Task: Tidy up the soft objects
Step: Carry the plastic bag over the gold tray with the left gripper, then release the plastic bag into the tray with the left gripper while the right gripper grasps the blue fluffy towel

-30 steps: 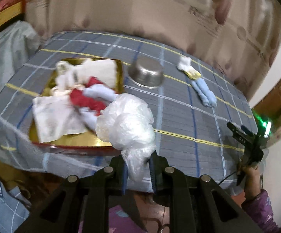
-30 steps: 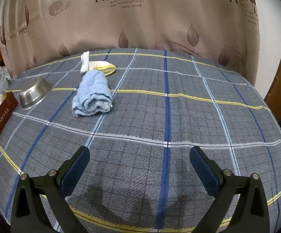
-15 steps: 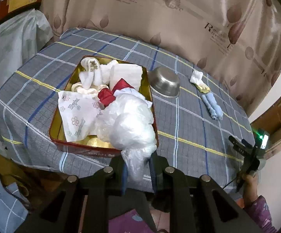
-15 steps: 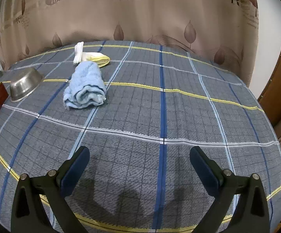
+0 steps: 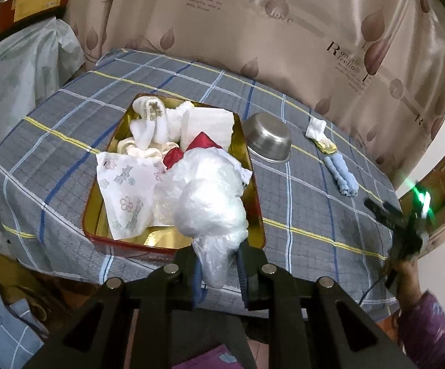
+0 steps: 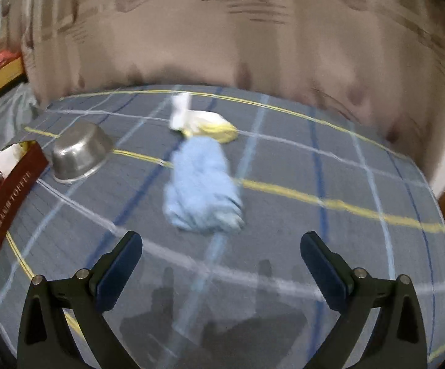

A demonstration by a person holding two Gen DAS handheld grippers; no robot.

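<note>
the crumpled translucent white plastic bag [image 5: 210, 203] hangs pinched by its neck in my left gripper [image 5: 217, 272] above the gold-lined red tin [image 5: 254, 190], ready for release, while my right gripper [image 6: 220, 253], fingers spread and empty, faces the rolled light-blue towel [image 6: 202, 190].

The whole right wrist view is motion-blurred. There the red tin [image 6: 5, 203] runs off the left edge, left of the steel bowl [image 6: 81, 153]; its lettering is unreadable.
</note>
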